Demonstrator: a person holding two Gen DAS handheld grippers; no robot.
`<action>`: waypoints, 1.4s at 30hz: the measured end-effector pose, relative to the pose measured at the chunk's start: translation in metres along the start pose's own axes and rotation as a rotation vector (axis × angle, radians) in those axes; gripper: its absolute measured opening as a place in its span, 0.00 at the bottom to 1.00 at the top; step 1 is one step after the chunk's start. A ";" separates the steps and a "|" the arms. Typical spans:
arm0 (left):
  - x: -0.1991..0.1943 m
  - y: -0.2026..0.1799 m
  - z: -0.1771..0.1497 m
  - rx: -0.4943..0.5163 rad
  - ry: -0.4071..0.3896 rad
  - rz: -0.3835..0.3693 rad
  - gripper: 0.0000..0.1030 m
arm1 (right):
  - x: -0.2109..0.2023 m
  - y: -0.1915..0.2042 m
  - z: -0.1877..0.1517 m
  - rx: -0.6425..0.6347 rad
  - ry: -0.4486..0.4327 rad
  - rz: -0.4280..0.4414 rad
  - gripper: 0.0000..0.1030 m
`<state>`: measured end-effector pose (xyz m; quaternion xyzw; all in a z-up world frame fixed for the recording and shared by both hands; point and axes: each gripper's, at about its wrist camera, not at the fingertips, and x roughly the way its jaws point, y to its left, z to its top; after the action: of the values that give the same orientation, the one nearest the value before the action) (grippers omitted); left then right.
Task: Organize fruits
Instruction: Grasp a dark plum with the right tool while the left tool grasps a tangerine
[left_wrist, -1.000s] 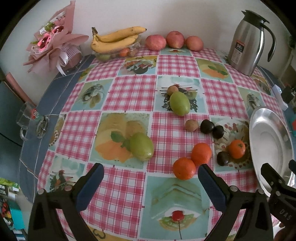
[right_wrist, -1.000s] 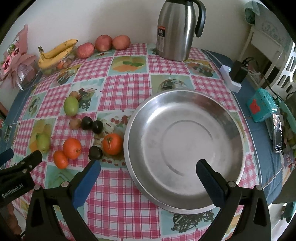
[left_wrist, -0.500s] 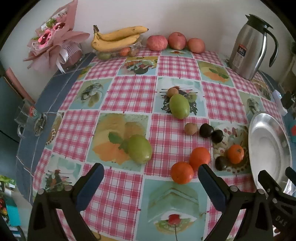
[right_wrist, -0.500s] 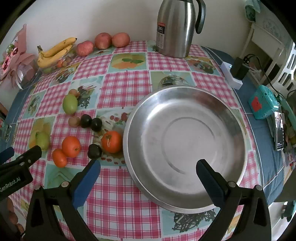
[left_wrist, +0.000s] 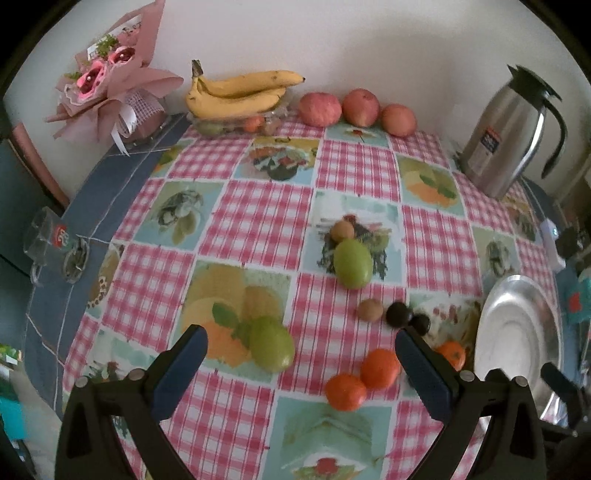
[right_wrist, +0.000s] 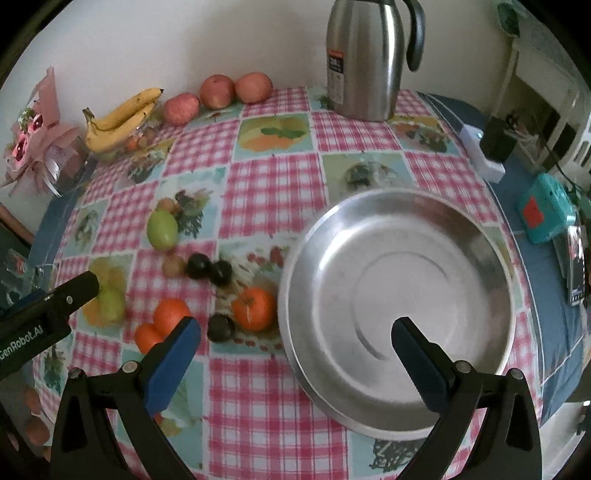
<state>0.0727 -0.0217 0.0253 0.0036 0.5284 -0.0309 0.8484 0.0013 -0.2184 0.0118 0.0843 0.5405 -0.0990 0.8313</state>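
The left gripper (left_wrist: 301, 352) hangs above the table's near edge with its blue-padded jaws spread wide and empty, a green fruit (left_wrist: 271, 343) lying on the checked tablecloth (left_wrist: 258, 221) between the fingers in that view. Just right of it sit two oranges (left_wrist: 362, 380) touching each other, with a third orange (left_wrist: 452, 354) partly hidden behind the right finger. The right gripper (right_wrist: 295, 341) is likewise wide open and holds nothing, poised over the near rim of the empty steel plate (right_wrist: 406, 417), which rests toward the table's right edge. Beside the plate's left rim lie a stemmed orange (right_wrist: 253, 308) and a dark round fruit (right_wrist: 221, 327); two more dark fruits (right_wrist: 208, 267) and a small brown fruit (right_wrist: 173, 265) form a short row further in. A second green fruit (left_wrist: 352, 263) and another brown fruit (left_wrist: 342, 230) sit near the table's centre. Along the far edge, against the wall, are a bunch of bananas (left_wrist: 240, 92) atop a clear container, three red apples (left_wrist: 356, 110), and a steel thermos jug (right_wrist: 364, 59) toward the far right corner. A pink-wrapped bouquet (left_wrist: 110, 96) stands at the far left corner.
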 end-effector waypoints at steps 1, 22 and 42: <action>0.000 0.001 0.004 -0.017 0.000 -0.003 1.00 | 0.000 0.002 0.005 0.005 0.000 0.006 1.00; 0.058 0.018 -0.018 -0.127 0.192 -0.007 0.99 | 0.047 0.029 0.008 0.012 0.109 0.054 0.71; 0.070 0.003 -0.043 -0.154 0.303 -0.124 0.76 | 0.055 0.039 0.005 -0.050 0.126 0.048 0.41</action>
<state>0.0646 -0.0200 -0.0564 -0.0895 0.6502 -0.0415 0.7533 0.0378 -0.1864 -0.0354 0.0828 0.5919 -0.0599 0.7995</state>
